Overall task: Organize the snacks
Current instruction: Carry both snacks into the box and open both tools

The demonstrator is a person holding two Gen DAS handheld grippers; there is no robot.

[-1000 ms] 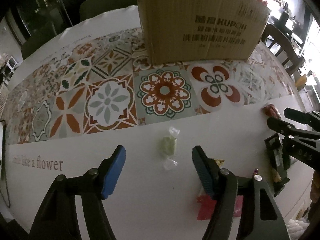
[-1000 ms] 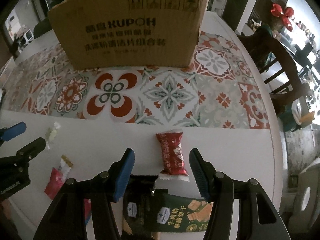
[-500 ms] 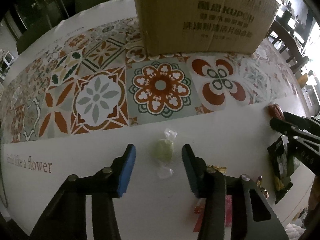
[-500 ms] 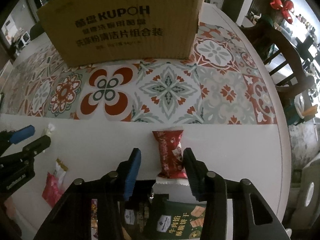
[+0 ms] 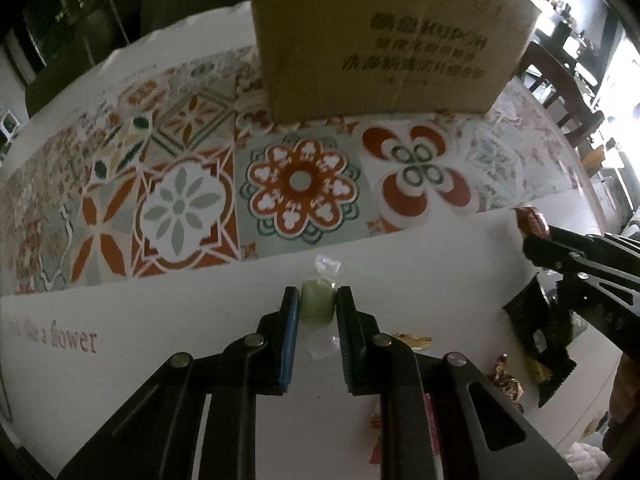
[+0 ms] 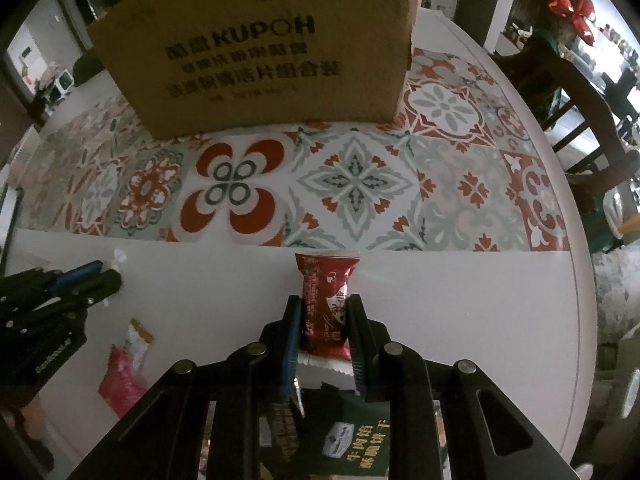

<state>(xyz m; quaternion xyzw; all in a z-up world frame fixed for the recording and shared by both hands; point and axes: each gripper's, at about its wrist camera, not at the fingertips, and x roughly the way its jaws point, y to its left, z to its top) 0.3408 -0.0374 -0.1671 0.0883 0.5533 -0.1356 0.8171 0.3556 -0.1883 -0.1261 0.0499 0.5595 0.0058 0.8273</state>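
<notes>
The left claw (image 5: pixel 317 307) points steeply down at the white desk (image 5: pixel 200 320), and its jaws have just been closing; they now pinch a green candy in a clear twist wrapper (image 5: pixel 317 306), with a blue pad on one side and a black pad on the other pressed against its sides. The candy lies on the plain white strip of the desk, just short of the band of patterned tiles (image 5: pixel 296 184), and one twisted end of its wrapper sticks out past the fingertips. The right claw (image 6: pixel 324 320) has likewise just been closing and now grips a red snack packet (image 6: pixel 326 300) across its lower half; the packet lies lengthwise on the white strip, its top edge near the tile border. Behind the tile band stands a brown cardboard box (image 6: pixel 256 52) printed "KUPOH" with lines of Chinese text. Near the camera under the right claw lies a dark green biscuit packet (image 6: pixel 352 440). On the left of the right wrist view a pink sachet (image 6: pixel 120 380) lies on the desk, below the left claw seen from the side. In the left wrist view small gold-wrapped sweets (image 5: pixel 412 340) lie just right of the left claw, and a dark sachet (image 5: pixel 536 340) lies under the right claw. A dark wooden chair (image 6: pixel 580 92) stands beyond the desk's curved edge.
</notes>
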